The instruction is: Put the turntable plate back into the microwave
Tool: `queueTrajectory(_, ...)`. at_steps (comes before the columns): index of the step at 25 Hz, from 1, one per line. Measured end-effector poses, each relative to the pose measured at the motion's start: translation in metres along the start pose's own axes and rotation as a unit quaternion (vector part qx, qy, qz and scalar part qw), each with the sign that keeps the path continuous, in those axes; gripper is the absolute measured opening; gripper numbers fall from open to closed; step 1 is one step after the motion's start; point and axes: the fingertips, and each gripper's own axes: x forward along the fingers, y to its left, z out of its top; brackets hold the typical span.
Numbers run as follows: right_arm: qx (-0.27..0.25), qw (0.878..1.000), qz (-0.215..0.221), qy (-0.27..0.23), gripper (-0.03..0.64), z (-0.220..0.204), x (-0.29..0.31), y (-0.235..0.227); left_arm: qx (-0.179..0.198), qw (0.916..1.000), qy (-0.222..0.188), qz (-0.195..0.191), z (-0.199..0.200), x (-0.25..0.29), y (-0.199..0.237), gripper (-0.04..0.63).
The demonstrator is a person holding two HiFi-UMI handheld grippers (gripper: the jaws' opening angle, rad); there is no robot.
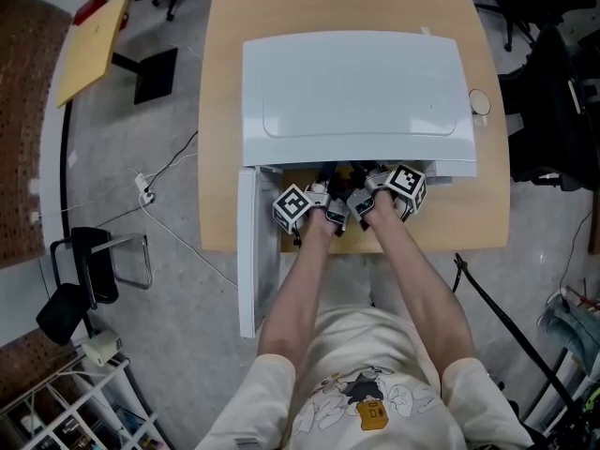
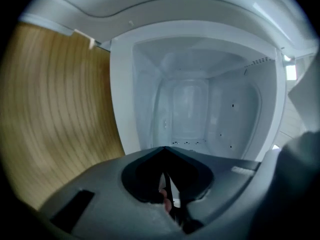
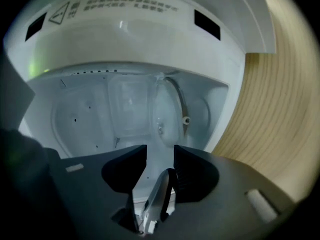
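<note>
Placing step, by the look of it: plate [image 3: 168, 109] inside the microwave [image 1: 356, 92] cavity, centre of the right gripper view, near rim pinched by the right hand-held gripper [image 3: 160, 150]. Left hand-held gripper [image 2: 163, 150] clenched, jaws tip to tip, at the mouth. Next call, likely: settling the plate centred on the cavity floor, then easing the pinch; hub not visible.

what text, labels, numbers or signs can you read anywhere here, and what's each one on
Warning label on the microwave front frame: a triangle sign and two lines of print, too blurred to read.
Left marker cube and right marker cube: black-and-white square patterns, no words.
Shirt print: a cartoon picture, any lettering too small to read.
Nothing else bears text.
</note>
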Motion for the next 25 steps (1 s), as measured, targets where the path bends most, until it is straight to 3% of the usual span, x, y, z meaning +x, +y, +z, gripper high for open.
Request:
queueTrajectory(10,-0.043,0.999,-0.006,0.016,0.162,-0.011,-0.011,0.0,0.021,0.9997,0.012,-0.004,-0.008,-0.011,-0.011,0.0)
queueTrajectory(17,-0.122,0.992,0.002,0.032,0.035,-0.019,-0.043,0.009,0.079,0.9961,0.037,0.013,-0.033,-0.034,-0.021,0.0)
queueTrajectory(21,-0.2,0.979,0.003,0.039,0.006,-0.021,-0.066,0.022,0.172,0.9819,0.071,0.035,-0.052,-0.044,-0.04,0.0)
queueTrajectory(23,-0.253,0.967,-0.012,0.04,0.006,-0.021,-0.078,0.024,0.231,0.9677,0.083,0.057,-0.059,-0.051,-0.044,0.0)
queueTrajectory(25,-0.317,0.946,-0.039,0.046,0.006,-0.022,-0.09,0.021,0.293,0.9484,0.09,0.081,-0.065,-0.057,-0.047,0.0)
